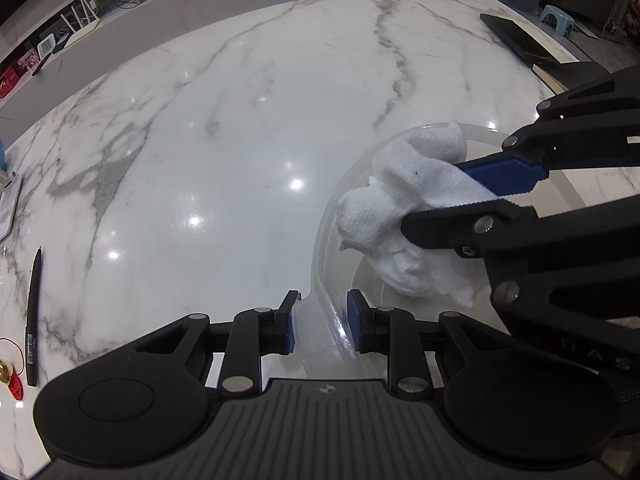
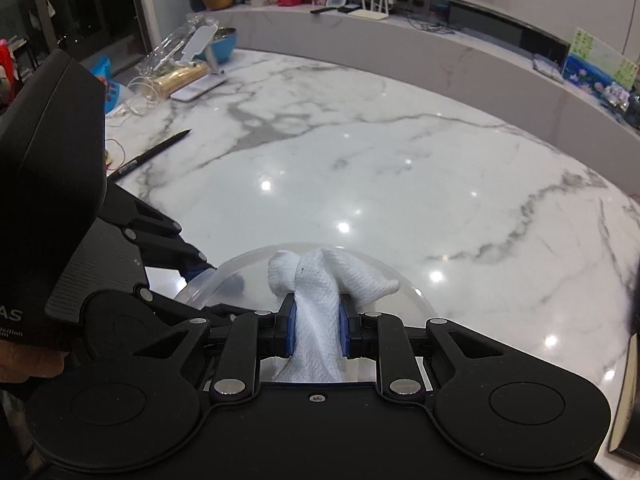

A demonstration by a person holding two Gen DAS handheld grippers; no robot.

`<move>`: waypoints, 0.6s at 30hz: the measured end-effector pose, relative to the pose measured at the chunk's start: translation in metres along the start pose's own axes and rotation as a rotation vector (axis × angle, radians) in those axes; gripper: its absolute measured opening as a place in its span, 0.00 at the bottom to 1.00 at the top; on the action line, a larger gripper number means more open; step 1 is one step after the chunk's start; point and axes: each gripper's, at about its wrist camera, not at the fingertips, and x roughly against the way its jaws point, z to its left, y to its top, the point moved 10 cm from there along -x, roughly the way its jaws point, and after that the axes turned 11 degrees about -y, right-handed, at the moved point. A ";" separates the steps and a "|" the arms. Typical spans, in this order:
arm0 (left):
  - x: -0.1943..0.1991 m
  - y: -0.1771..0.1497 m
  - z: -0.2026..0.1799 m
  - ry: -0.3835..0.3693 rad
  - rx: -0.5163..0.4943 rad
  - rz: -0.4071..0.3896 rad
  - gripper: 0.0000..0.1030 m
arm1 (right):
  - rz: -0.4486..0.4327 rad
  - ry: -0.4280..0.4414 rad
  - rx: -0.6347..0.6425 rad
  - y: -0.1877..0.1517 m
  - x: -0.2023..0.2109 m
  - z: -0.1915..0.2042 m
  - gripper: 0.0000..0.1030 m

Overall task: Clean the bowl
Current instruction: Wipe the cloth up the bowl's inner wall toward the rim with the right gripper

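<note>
A clear plastic bowl [image 1: 326, 236] stands on the white marble table [image 1: 240, 140] at the lower right of the left wrist view. My left gripper [image 1: 322, 326] is shut on the bowl's near rim, one pad outside, one inside. My right gripper [image 1: 460, 196] comes in from the right, shut on a crumpled white cloth [image 1: 400, 204] that hangs inside the bowl. In the right wrist view the right gripper [image 2: 317, 330] pinches the cloth [image 2: 316, 280] over the bowl [image 2: 224, 272]. The left gripper's body shows at that view's left.
A black pen [image 1: 33, 316] and a red charm [image 1: 14, 384] lie at the table's left edge. A black tablet [image 1: 518, 38] lies at the far right. In the right wrist view a phone stand [image 2: 200, 68], a clear bag and a blue bowl sit at the far left.
</note>
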 end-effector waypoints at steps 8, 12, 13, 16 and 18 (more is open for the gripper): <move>0.000 0.000 0.001 -0.002 -0.001 0.000 0.23 | -0.001 -0.060 -0.017 0.001 0.002 -0.012 0.18; 0.000 0.000 0.002 -0.002 -0.003 0.001 0.23 | 0.017 -0.110 0.002 -0.005 0.004 -0.020 0.18; 0.000 0.000 0.002 -0.002 -0.004 0.001 0.23 | 0.022 -0.120 0.010 -0.007 0.005 -0.022 0.18; 0.000 0.000 0.002 -0.002 -0.002 0.002 0.23 | 0.036 -0.141 0.024 -0.013 0.009 -0.026 0.18; 0.000 0.000 0.002 -0.001 -0.002 0.002 0.23 | 0.047 -0.147 0.031 -0.016 0.012 -0.029 0.18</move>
